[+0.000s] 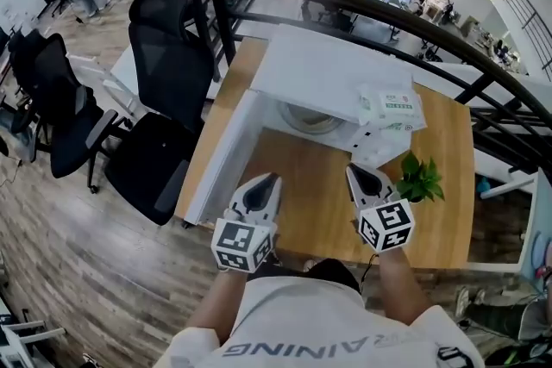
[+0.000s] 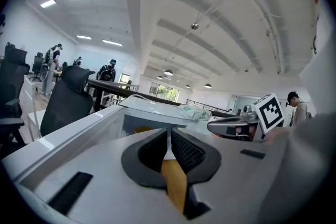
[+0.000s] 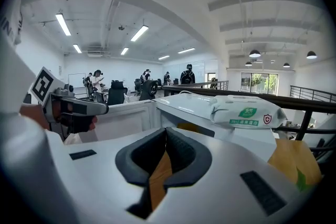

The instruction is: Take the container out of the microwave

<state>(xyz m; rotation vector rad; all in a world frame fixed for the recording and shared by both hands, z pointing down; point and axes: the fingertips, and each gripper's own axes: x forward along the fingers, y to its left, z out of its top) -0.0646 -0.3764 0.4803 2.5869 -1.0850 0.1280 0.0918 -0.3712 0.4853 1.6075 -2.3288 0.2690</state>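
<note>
A white microwave (image 1: 319, 69) stands on a wooden table (image 1: 448, 151) with its door (image 1: 226, 152) swung open to the left. Inside its cavity I see the rim of a pale round container (image 1: 309, 120); the rest of it is hidden under the microwave's top. My left gripper (image 1: 269, 179) and right gripper (image 1: 352, 171) hover side by side over the table in front of the opening, apart from the microwave. Both are shut with nothing between the jaws. In the left gripper view the left gripper (image 2: 169, 134) points at the open cavity; in the right gripper view the right gripper (image 3: 166, 131) does the same.
A pack of wipes (image 1: 390, 105) lies on the microwave's top right corner. A small green plant (image 1: 421, 179) stands on the table right of my right gripper. Black office chairs (image 1: 168, 47) stand left of the table, and a dark railing (image 1: 362, 0) curves behind it.
</note>
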